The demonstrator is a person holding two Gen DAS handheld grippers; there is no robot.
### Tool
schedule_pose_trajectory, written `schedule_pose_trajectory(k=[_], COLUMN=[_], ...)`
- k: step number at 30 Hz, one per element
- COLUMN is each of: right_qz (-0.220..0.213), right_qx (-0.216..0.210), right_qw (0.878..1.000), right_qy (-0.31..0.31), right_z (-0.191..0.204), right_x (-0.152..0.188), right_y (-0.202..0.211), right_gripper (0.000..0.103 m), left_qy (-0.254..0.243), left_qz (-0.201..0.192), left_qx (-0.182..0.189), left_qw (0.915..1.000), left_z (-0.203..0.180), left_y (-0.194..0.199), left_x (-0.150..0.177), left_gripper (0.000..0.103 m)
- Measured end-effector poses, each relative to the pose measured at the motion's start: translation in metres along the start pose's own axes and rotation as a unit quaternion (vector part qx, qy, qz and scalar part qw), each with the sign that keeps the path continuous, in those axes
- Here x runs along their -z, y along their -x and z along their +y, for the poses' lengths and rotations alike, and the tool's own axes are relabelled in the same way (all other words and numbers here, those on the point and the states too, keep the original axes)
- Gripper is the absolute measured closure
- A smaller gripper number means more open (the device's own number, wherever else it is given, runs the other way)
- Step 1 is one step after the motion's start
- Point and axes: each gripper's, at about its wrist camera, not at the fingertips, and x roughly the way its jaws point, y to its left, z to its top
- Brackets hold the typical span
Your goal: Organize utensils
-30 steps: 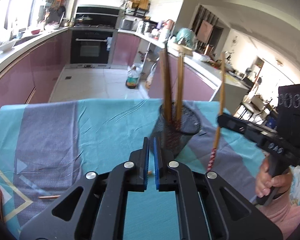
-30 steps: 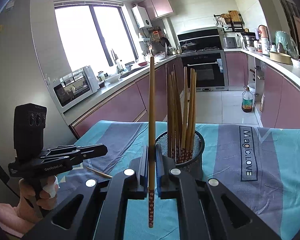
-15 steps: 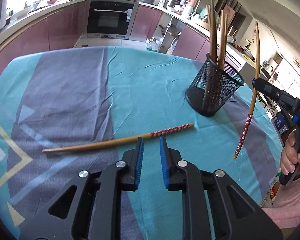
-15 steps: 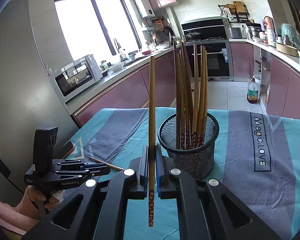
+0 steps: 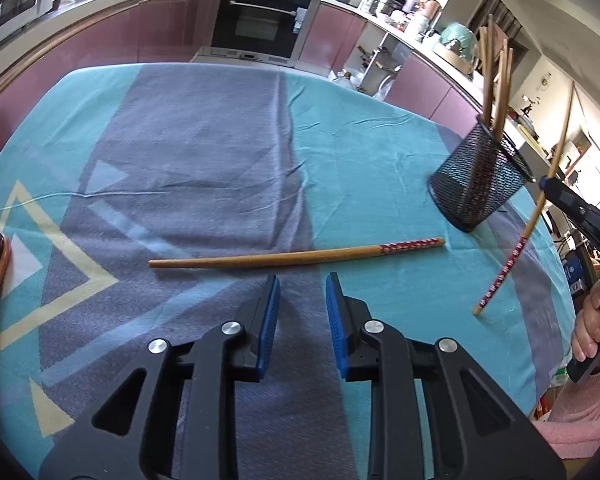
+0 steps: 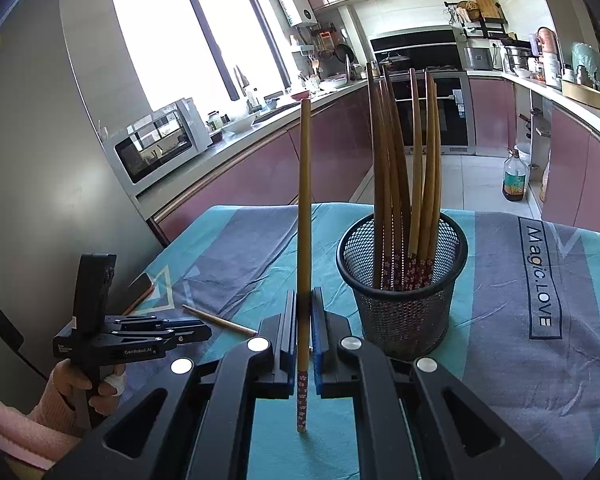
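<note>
Left gripper (image 5: 300, 292) has dropped toward the tablecloth (image 5: 204, 168) and its blue pads (image 5: 270, 312) are parting as it comes; a second ago they were pressed together with the holder straight ahead, now they stand a little apart with nothing between them. Just beyond the tips lies the loose chopstick (image 5: 296, 257), flat on the cloth and crosswise to the jaws, patterned end to the right. That reads as the approach for the next pickup: the jaws likely need to widen a bit more and settle over the shaft before closing. Right gripper (image 6: 304, 332) is clamped on a second chopstick (image 6: 304, 216), held upright with its patterned end down, and it has drawn closer to the mesh holder (image 6: 404, 312), which fills more of its view than before. Several chopsticks already stand in that holder; the carried one is beside it, not yet over the rim
</note>
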Motion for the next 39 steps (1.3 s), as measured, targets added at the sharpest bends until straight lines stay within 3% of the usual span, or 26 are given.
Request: schedule_pose_trajectory(k=[3, 5, 15, 19, 23, 29, 33, 39], right_qz=[0.001, 0.002, 0.004, 0.006, 0.006, 0.006, 0.007, 0.008], right_qx=[0.000, 0.000, 0.005, 0.007, 0.008, 0.010, 0.012, 0.008], right_qw=[1.000, 1.000, 1.000, 1.000, 1.000, 1.000, 1.000, 1.000], right_qy=[0.001, 0.001, 0.000, -0.004, -0.006, -0.010, -0.016, -0.019], right_z=[0.002, 0.002, 0.001, -0.003, -0.004, -0.005, -0.009, -0.010], right_x=[0.000, 0.001, 0.002, 0.003, 0.002, 0.005, 0.007, 0.010], right_y=[-0.001, -0.002, -0.004, -0.004, -0.005, -0.002, 0.000, -0.001], right_gripper=[0.097, 0.097, 0.097, 0.097, 0.097, 0.097, 0.096, 0.096], left_qy=[0.015, 0.020, 0.008, -0.034, -0.094, -0.143, -0.151, -0.165], left_qz=[-0.004, -0.008, -0.018, -0.045, -0.046, 0.005, 0.051, 0.077], left_qx=[-0.005, -0.009, -0.055, -0.029, -0.002, 0.054, 0.069, 0.120], left_qw=[0.9999, 0.9997, 0.9983, 0.9980, 0.9945, 0.9882, 0.9848, 0.9760], left_z=[0.009, 0.014, 0.007, -0.017, -0.055, -0.095, -0.102, -0.098], left_y=[-0.001, -0.002, -0.023, -0.017, -0.024, -0.059, -0.080, -0.070], left_x=[-0.007, -0.012, -0.046, -0.050, -0.055, -0.065, -0.060, -0.045], left_gripper=[0.076, 0.066, 0.066, 0.066, 0.067, 0.070, 0.076, 0.077])
